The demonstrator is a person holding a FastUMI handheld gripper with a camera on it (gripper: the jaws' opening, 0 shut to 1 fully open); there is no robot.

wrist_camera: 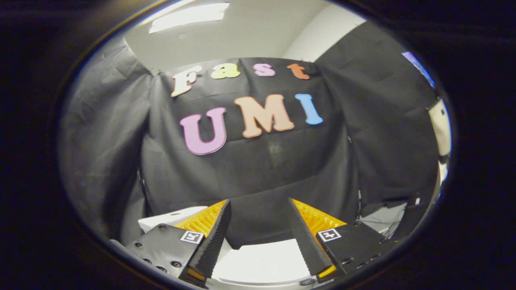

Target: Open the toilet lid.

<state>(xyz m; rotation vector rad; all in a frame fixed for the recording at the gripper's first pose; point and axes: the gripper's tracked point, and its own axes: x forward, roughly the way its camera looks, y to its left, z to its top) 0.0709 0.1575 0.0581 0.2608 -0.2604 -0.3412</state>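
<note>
Currently we list the following. Item one, the gripper (260, 209): its two fingers stand spread apart with bare space between them, clasping nothing; each finger carries a ribbed inner pad (213, 237), and each finger mount bears a small square black-and-white marker (192, 237), a coded pattern rather than readable writing. Item two, the toilet lid (262, 262): we see a smooth white surface low between the fingers and just beneath them; a further white part (169, 218) shows beside the left finger. Whether the fingers touch the white surface, we cannot tell. Item three, the room: black cloth (262, 169) hangs as the booth's wall straight beyond the fingers, with creased cloth panels (100, 133) to either side. Above the cloth we note a pale ceiling (250, 32) with a bright light panel (189, 16), and a white wall section (322, 32) beside it. Item four: some thin cables (383, 221) lie low beyond the right finger, near a pale floor patch. We read no brand or label.
</note>
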